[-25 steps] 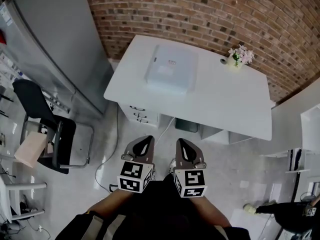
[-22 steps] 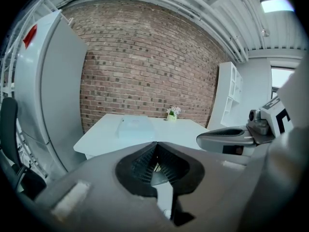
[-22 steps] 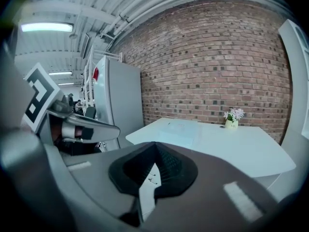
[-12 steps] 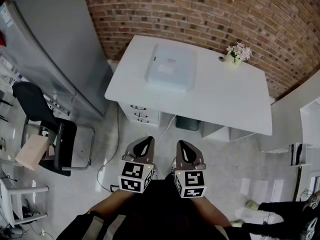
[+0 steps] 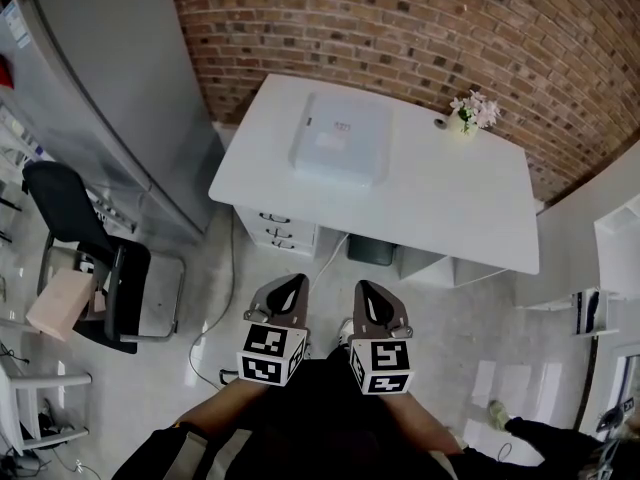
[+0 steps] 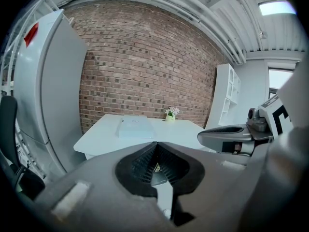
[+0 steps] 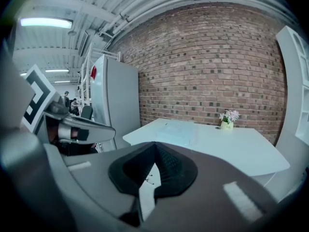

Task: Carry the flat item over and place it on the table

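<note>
A flat pale blue-white item point(image 5: 341, 139) lies on the white table point(image 5: 450, 208) against the brick wall; it also shows in the left gripper view point(image 6: 135, 127) and the right gripper view point(image 7: 177, 132). My left gripper point(image 5: 297, 283) and right gripper point(image 5: 361, 286) are held side by side close to my body, over the floor well short of the table. Both are shut with nothing between their jaws. In the left gripper view the jaws point(image 6: 155, 143) meet, as they do in the right gripper view point(image 7: 155, 144).
A small vase of flowers point(image 5: 470, 114) stands at the table's far right. A tall grey cabinet point(image 5: 100, 98) stands left of the table, and a black chair point(image 5: 90, 258) is at the left. White drawers point(image 5: 280, 230) sit under the table. A person's foot point(image 5: 500, 413) shows at bottom right.
The grippers keep their pose. The view has shifted slightly, and the person at the bottom right has moved further toward the corner.
</note>
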